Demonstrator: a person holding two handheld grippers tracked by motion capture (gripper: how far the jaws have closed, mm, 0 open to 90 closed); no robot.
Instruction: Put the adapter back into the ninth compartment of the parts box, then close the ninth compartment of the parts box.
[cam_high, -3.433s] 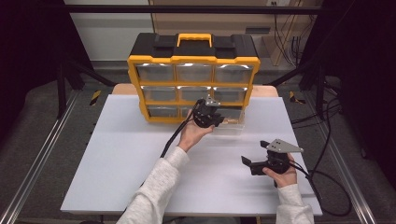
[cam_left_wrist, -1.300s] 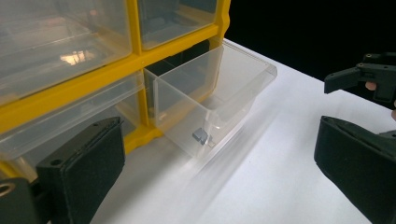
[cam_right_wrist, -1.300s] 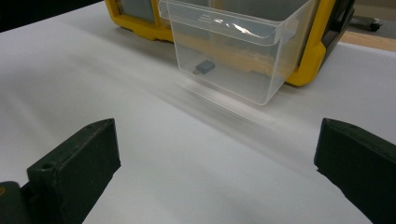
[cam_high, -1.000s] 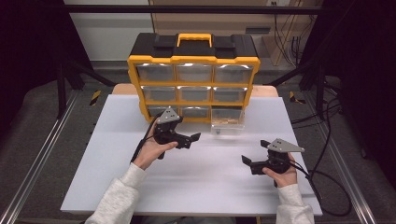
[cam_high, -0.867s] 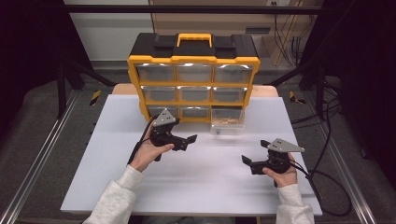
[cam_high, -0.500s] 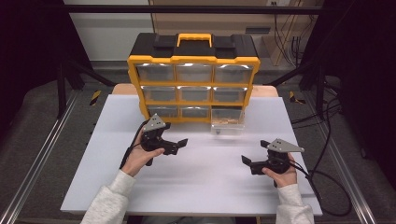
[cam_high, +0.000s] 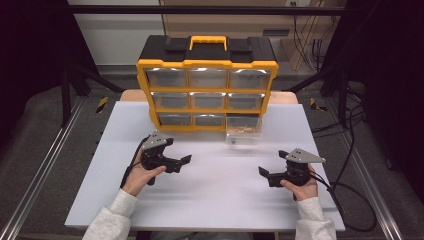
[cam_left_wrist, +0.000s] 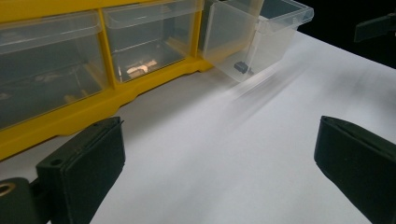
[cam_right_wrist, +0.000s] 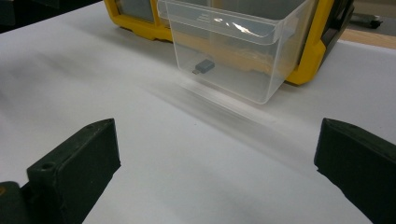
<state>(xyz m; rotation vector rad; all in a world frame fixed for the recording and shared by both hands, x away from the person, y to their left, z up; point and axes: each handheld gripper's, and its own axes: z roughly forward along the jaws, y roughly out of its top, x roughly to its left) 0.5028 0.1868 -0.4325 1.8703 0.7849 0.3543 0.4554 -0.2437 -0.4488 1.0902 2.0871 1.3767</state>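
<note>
A yellow and black drawer cabinet stands at the back of the white table. Its bottom right clear drawer is pulled out toward me. A small grey adapter lies on the floor of that drawer, and the same small grey adapter shows through the drawer wall in the left gripper view. My left gripper is held open over the table's left, empty. My right gripper rests open at the right, empty, with its jaws toward the drawer.
The other cabinet drawers are closed, some with small parts inside. Cables trail off the table's right side. Metal rails run along both sides of the table.
My left gripper has pulled back from the open drawer toward the front left of the table. The right gripper has stayed in place.
</note>
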